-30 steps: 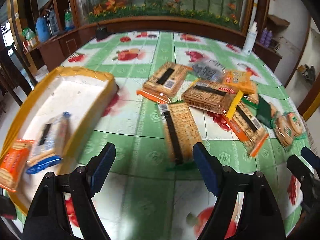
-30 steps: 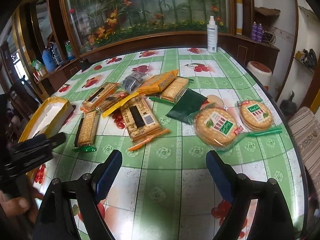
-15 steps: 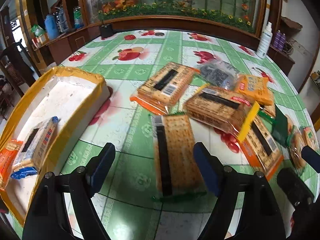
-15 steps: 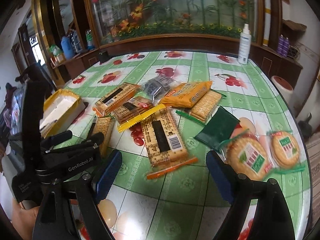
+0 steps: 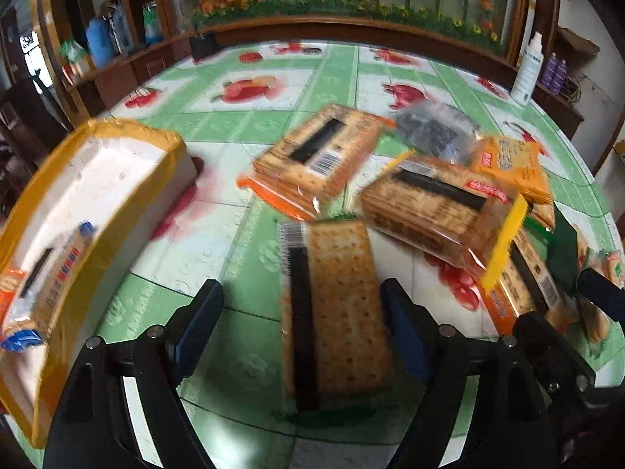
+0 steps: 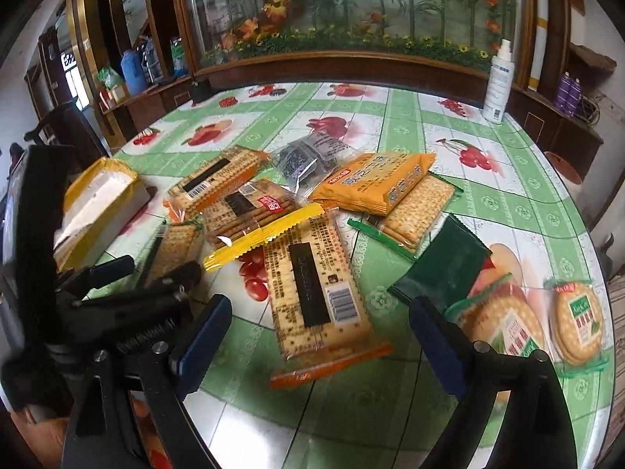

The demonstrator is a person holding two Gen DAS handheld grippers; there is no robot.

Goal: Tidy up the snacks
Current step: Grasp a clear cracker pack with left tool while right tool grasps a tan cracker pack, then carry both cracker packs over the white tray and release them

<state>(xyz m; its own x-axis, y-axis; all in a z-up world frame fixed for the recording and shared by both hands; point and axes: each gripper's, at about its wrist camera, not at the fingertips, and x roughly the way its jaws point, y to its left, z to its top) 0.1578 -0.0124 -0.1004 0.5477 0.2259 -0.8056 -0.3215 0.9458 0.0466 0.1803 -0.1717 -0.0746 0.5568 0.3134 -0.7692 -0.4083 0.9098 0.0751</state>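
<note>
Hovering wide open, left gripper (image 5: 300, 312) straddles flat glossy cracker pack (image 5: 332, 312) untouched; right gripper (image 6: 320, 328), jaws just widening, empty over rectangular sesame pack (image 6: 312, 285).

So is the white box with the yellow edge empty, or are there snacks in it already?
Not empty. The white box with the yellow rim already holds a blue-ended cracker pack and an orange pack at its near end; the rest looks bare.

Green-and-white checked tablecloth (image 6: 390, 391) with red fruit prints; white foam tray (image 5: 129, 179) edged in yellow tape; tan cracker pack (image 5: 336, 312) with black stripe; solid dark green sachet (image 6: 445, 265); orange biscuit bag (image 6: 375, 183).
</note>
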